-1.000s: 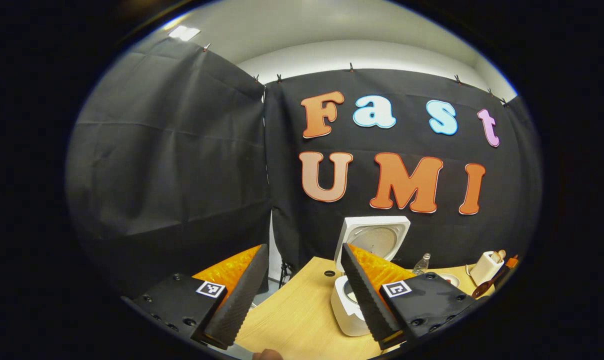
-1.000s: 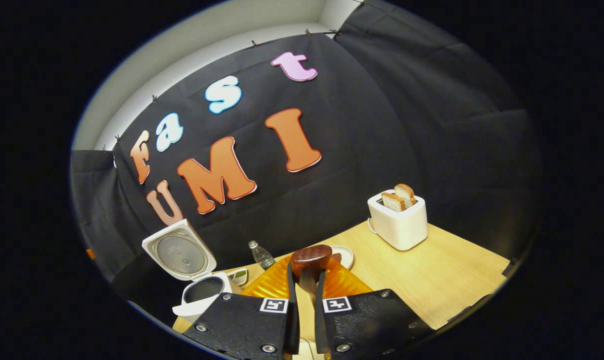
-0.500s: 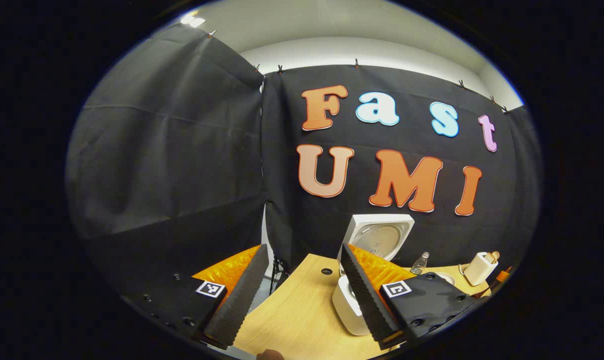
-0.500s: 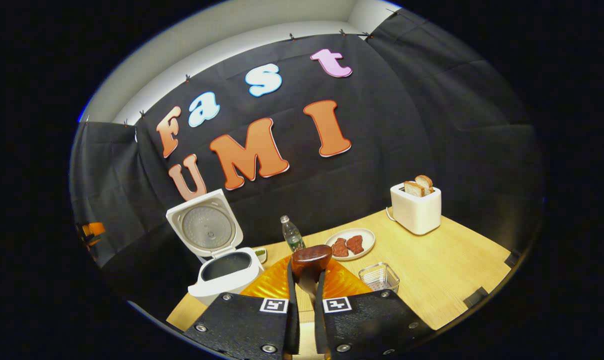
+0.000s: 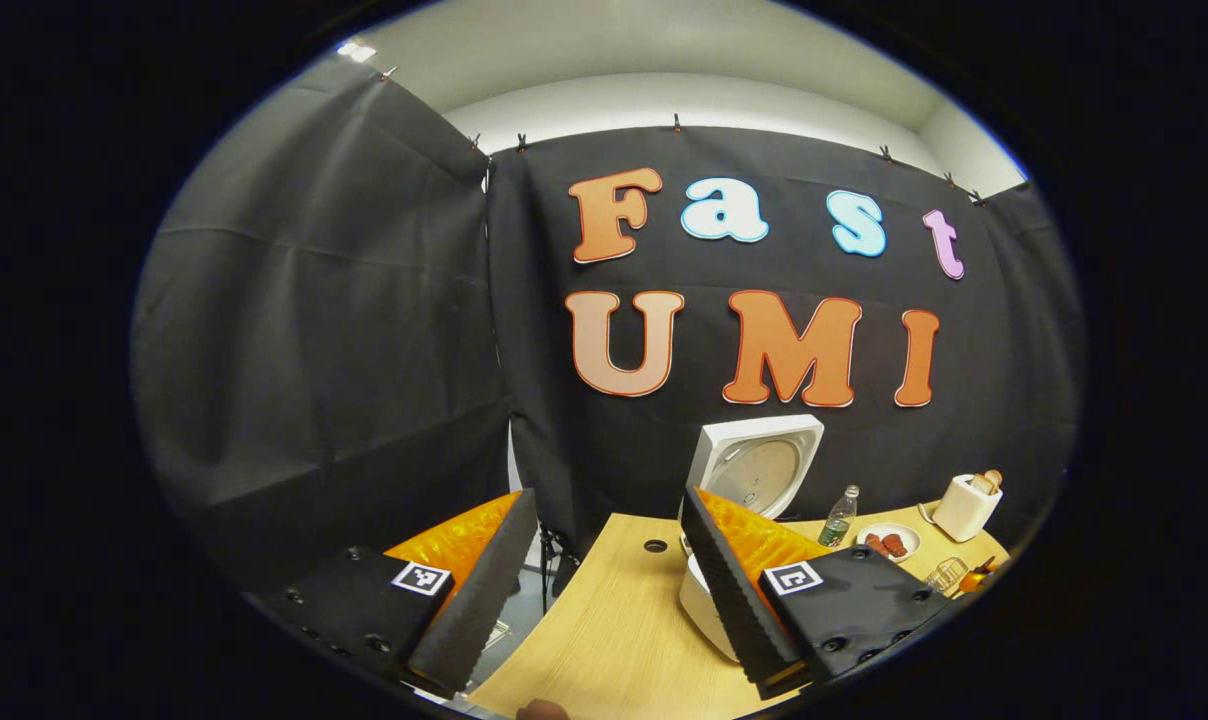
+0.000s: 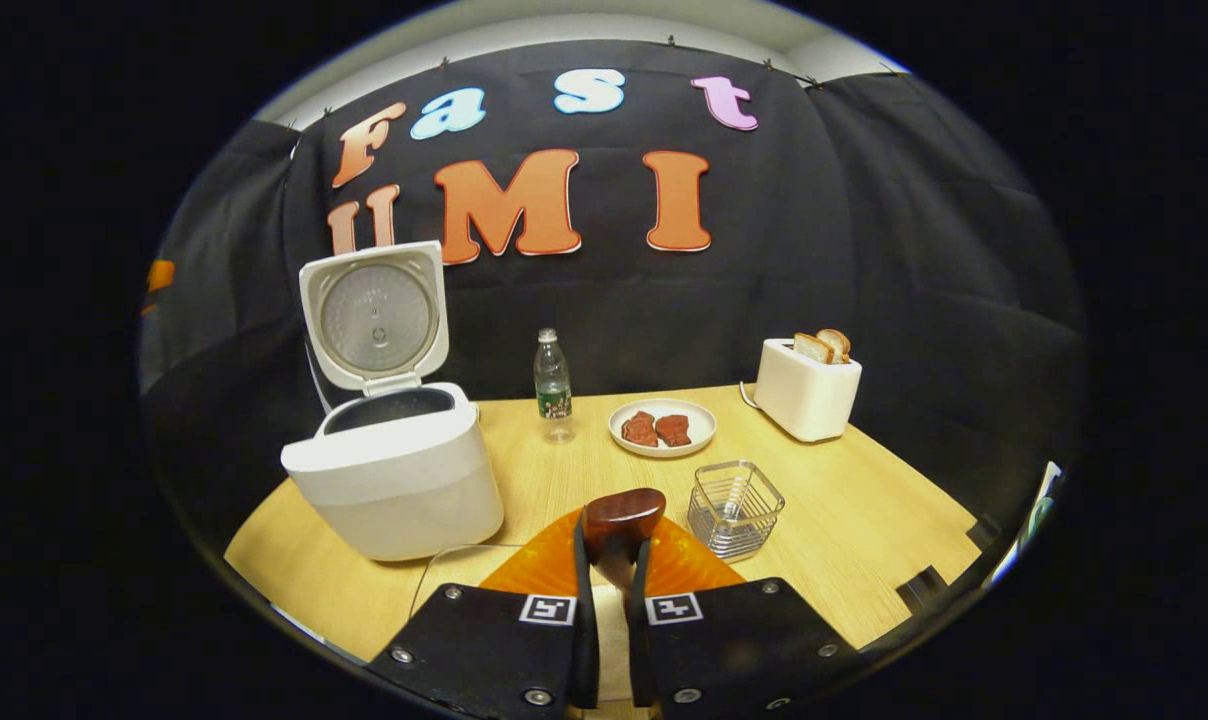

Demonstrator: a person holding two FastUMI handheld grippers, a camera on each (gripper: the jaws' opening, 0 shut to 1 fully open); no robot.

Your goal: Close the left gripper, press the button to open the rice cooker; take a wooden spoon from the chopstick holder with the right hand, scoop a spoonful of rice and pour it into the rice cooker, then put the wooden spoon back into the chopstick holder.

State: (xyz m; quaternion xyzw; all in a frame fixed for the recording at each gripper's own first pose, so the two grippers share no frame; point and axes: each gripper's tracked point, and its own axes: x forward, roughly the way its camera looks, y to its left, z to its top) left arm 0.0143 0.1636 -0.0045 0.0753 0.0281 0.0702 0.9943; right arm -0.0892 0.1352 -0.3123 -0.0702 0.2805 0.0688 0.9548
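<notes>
You are clamping the wooden spoon [image 6: 621,520] in your right gripper [image 6: 612,610]: both fingers are pressing on its handle, and its bowl is sticking out past the fingertips above the table [image 6: 864,520]. The rice cooker [image 6: 389,470] is standing at the left with its lid [image 6: 374,315] raised upright and its pot mouth facing up, near the table's left edge. The wire chopstick holder [image 6: 734,508] is sitting just right of the spoon's bowl, with bare tabletop lying all around it. Farther back, a bottle [image 6: 553,385], a plate [image 6: 662,428] and a toaster [image 6: 806,390] are lining the far side. Your left gripper [image 5: 604,580] is hanging wide apart, gripping nothing, over the table's left edge, near the cooker.
</notes>
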